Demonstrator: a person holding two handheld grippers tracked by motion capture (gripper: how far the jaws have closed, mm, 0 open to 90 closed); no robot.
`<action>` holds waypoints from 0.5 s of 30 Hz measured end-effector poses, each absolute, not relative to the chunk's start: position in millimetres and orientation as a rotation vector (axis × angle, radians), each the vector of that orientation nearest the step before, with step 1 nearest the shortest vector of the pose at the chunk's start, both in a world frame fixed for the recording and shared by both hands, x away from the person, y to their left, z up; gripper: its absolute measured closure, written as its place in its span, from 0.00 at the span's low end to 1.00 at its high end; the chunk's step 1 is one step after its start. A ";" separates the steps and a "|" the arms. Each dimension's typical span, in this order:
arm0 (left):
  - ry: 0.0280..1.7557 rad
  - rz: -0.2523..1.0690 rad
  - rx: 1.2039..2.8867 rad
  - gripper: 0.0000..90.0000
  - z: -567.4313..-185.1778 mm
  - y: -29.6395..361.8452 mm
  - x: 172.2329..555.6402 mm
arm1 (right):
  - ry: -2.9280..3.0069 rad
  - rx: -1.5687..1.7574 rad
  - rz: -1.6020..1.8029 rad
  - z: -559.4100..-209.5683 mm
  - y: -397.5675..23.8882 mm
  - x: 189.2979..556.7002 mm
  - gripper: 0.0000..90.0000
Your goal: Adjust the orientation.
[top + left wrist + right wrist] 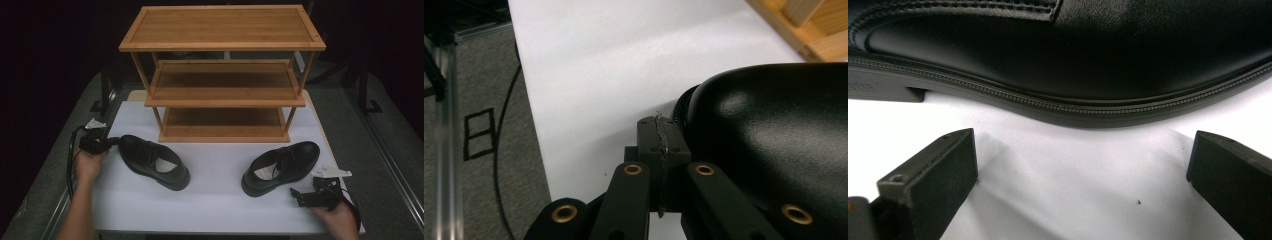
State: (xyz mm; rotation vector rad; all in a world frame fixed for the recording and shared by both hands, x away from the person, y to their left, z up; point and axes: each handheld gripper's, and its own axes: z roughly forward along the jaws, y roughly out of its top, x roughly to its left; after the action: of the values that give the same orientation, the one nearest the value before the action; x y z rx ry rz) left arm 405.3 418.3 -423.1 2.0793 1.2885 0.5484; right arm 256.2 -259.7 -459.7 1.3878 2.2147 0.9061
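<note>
Two black leather shoes lie on the white table top (215,200). The left shoe (152,161) points its toe to the far left, and my left gripper (115,142) sits right at that toe. In the left gripper view the gripper (663,142) is shut with nothing between its pads, beside the glossy toe (774,135). The right shoe (282,167) lies with its toe to the far right. My right gripper (296,195) rests on the table just in front of its side. In the right gripper view it (1083,145) stands wide open, the shoe's sole edge (1073,107) a little ahead.
A wooden three-tier rack (222,75) stands at the back middle of the table, its corner (819,30) near the left shoe. Grey floor (474,140) with a cable lies off the table's left edge. Bare white surface separates the two shoes.
</note>
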 end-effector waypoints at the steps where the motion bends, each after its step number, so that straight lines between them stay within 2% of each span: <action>1: 1.275 0.540 2.082 1.00 -423.5 415.6 405.1 | 2.215 1.388 0.906 -459.7 -259.7 256.2 0.00; 15: 1.181 0.502 2.103 1.00 -426.4 375.8 390.5 | 2.215 1.387 0.906 -459.7 -259.7 256.1 0.00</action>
State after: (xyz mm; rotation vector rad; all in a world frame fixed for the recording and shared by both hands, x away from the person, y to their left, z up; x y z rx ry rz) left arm 390.5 375.8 -426.4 2.1029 1.1807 0.5025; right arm 256.1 -259.7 -459.7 1.3873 2.2148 0.9063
